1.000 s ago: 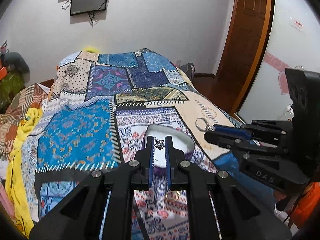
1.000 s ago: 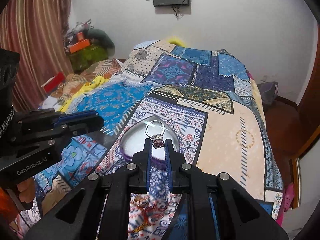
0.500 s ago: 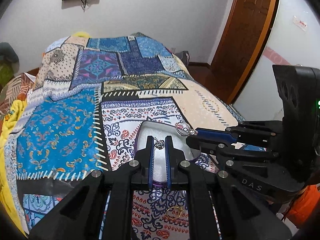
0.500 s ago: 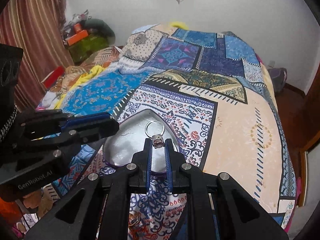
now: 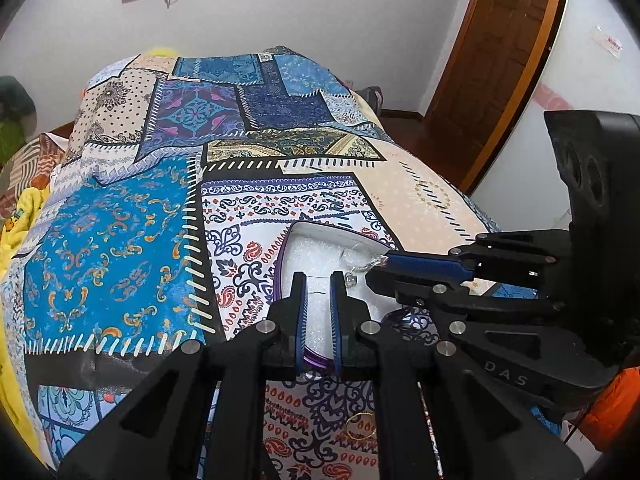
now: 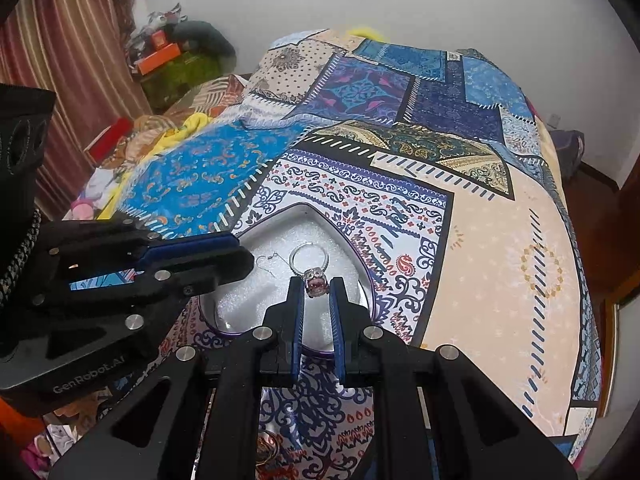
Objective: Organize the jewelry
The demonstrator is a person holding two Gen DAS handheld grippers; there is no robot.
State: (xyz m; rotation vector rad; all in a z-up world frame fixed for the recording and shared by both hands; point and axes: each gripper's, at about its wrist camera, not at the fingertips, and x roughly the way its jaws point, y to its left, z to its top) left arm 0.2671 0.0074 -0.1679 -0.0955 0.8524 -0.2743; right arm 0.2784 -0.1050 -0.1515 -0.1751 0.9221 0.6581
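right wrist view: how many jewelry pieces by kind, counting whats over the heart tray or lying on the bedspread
silver ring with pink stone, in the right tool: 1
wire earring hook, over the heart tray: 1
gold hoop, on the bedspread: 1
total: 3

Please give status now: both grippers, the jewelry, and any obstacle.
Right gripper shut on ring, over heart-shaped box. Left gripper slightly apart, small earring at its tip, over the box too. Nothing in the way.
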